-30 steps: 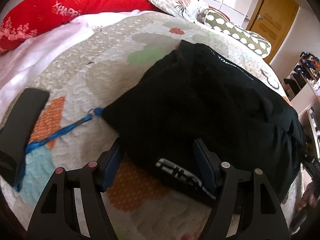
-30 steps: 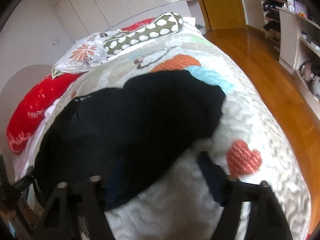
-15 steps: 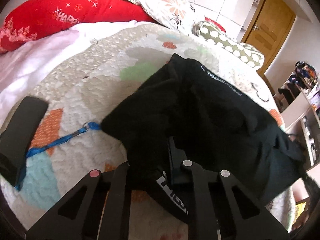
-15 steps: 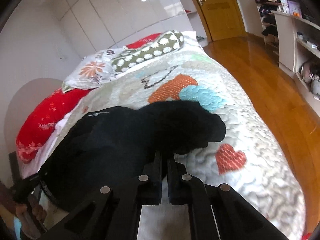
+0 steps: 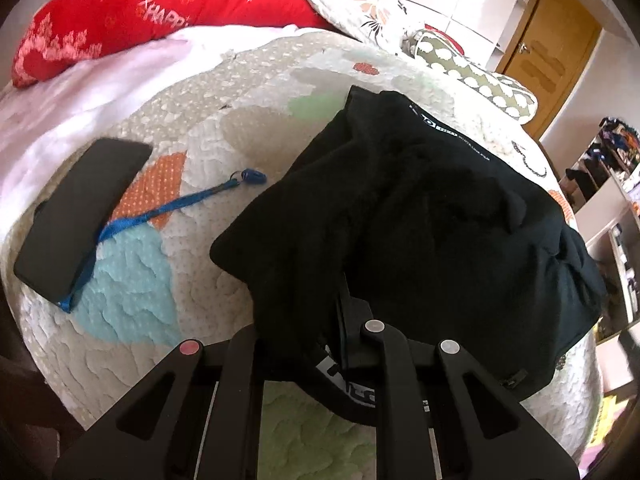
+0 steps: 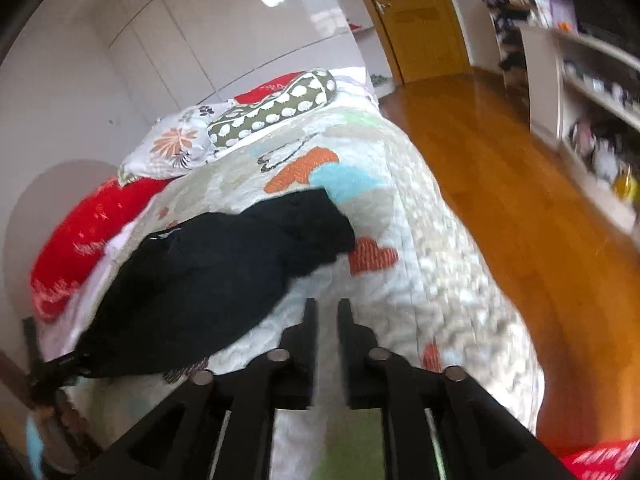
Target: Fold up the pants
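The left gripper pinches the near edge of the black pants on the bed, while the right gripper, just opening, holds nothing and should grab the far corner so both lift evenly.

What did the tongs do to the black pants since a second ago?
The left tongs closed on the edge of the black pants and lifted it off the quilt. The right tongs pinched shut, then their jaws just opened a little, with nothing between them; the pants lie off to their left. The phone, blue strap and pillows stayed put.
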{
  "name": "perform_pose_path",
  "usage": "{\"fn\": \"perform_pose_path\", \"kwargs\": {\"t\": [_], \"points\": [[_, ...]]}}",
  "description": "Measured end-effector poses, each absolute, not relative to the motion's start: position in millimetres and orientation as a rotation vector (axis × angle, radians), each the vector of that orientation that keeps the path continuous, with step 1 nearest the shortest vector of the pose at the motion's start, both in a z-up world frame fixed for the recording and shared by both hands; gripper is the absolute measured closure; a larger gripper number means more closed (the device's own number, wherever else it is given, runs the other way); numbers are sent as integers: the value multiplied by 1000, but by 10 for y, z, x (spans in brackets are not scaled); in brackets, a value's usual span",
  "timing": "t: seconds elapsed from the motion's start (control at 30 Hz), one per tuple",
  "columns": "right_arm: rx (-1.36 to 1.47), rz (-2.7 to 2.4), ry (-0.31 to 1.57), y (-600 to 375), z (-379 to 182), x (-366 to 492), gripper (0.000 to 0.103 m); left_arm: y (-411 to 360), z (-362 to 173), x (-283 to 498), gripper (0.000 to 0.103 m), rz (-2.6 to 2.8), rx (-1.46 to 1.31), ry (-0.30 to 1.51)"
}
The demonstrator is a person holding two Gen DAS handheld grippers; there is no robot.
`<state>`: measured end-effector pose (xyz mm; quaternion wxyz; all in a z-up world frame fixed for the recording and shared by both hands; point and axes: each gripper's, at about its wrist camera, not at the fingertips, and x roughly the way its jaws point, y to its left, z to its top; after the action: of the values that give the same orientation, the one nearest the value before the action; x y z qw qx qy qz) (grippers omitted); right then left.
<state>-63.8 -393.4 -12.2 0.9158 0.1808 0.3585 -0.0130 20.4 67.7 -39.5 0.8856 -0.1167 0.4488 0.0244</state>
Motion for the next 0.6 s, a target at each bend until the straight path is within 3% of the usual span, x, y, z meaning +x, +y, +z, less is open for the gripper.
{"fn": "perform_pose_path", "kwargs": {"t": [0.03, 0.07, 0.2, 0.43, 0.6], "points": [[346, -27, 738, -3891, -102, -585, 60, 663, -386, 198, 91, 53, -233, 930], [318, -17, 741, -3815, -73, -487, 50, 652, -380, 198, 91, 57, -229, 927], [252, 80, 767, -3476, -49, -164, 50, 650, -413, 215, 91, 67, -216, 928], [460, 215, 909, -3224, -408, 509, 50, 631, -460, 247, 91, 69, -177, 928], [410, 120, 815, -3280, -203, 1262, 50, 638, -467, 277, 91, 69, -180, 935]]}}
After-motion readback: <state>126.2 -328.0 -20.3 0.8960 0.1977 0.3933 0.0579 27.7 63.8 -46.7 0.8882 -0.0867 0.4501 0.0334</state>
